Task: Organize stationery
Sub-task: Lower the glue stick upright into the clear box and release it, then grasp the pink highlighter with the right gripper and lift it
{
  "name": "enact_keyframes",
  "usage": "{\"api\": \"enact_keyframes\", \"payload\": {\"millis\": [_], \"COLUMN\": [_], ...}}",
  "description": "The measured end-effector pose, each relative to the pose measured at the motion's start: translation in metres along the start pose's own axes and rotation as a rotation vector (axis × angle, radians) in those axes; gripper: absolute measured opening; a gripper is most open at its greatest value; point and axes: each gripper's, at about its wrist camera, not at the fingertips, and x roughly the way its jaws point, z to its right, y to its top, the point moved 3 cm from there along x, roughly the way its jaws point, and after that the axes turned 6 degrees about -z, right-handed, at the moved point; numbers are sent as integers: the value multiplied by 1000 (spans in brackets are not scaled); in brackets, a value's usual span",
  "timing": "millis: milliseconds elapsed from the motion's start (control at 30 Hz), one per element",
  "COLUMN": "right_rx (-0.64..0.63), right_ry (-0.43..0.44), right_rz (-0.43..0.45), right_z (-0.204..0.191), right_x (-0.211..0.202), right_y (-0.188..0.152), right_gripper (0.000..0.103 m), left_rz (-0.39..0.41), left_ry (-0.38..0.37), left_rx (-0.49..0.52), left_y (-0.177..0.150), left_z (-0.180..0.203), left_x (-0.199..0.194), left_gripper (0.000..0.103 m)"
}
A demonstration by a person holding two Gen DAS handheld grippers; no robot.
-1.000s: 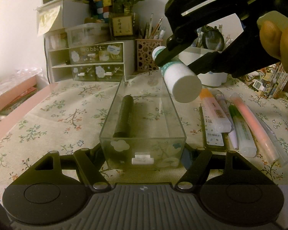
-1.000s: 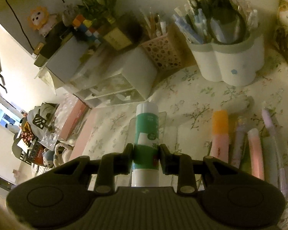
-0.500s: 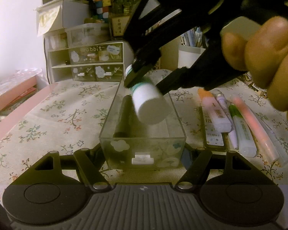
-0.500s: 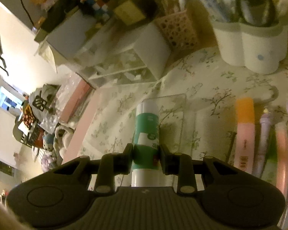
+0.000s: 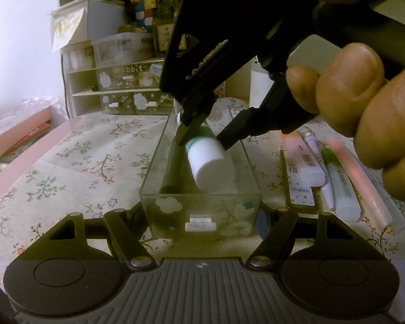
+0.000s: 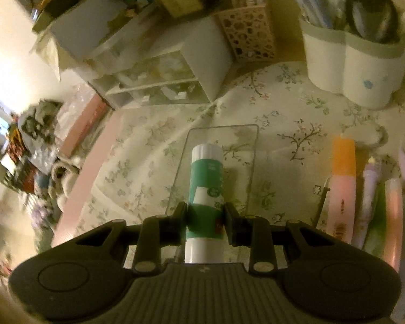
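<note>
A clear plastic drawer box [image 5: 202, 202] stands on the floral cloth, its near end between the fingers of my left gripper [image 5: 201, 217], which is shut on it. A black marker [image 5: 172, 172] lies inside at the left. My right gripper [image 5: 202, 140] is shut on a white and green glue stick [image 5: 210, 162] and holds it tilted inside the box, above its floor. In the right wrist view the glue stick [image 6: 206, 191] sits between the right gripper's [image 6: 205, 221] fingers over the box [image 6: 245, 162].
Highlighters and pens [image 5: 337, 175] lie in a row right of the box, also in the right wrist view [image 6: 343, 183]. A small drawer unit [image 5: 121, 91], a pink mesh pen cup [image 6: 248, 35] and a white pen holder [image 6: 356, 62] stand at the back.
My right gripper has carried the glue stick left and down, from above the box's right side into the box. The left gripper and the box have not moved.
</note>
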Motion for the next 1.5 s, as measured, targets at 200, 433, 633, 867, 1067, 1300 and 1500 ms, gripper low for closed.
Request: {"api": "enact_keyframes", "payload": {"millis": [200, 433, 633, 867, 1067, 1300, 1500], "right_rx": [-20, -18, -33, -13, 42, 192, 287], "right_ry": [36, 38, 27, 105, 111, 22, -1], "right_rz": [-89, -81, -63, -44, 76, 128, 141], "right_z": [-3, -3, 2, 7, 34, 95, 130], "right_x": [5, 0, -4, -17, -48, -65, -68], "right_y": [-6, -6, -2, -5, 0, -8, -25], "right_gripper": [17, 16, 19, 19, 19, 19, 19], "left_rz": [0, -1, -1, -1, -2, -2, -2], "left_ry": [0, -3, -4, -4, -6, -6, -6], "left_rx": [-1, 3, 2, 3, 2, 0, 0], "left_y": [0, 0, 1, 1, 1, 0, 0], "left_z": [0, 0, 0, 0, 0, 0, 0], "left_x": [0, 1, 2, 2, 2, 3, 3], "left_gripper": [73, 73, 73, 73, 73, 73, 73]}}
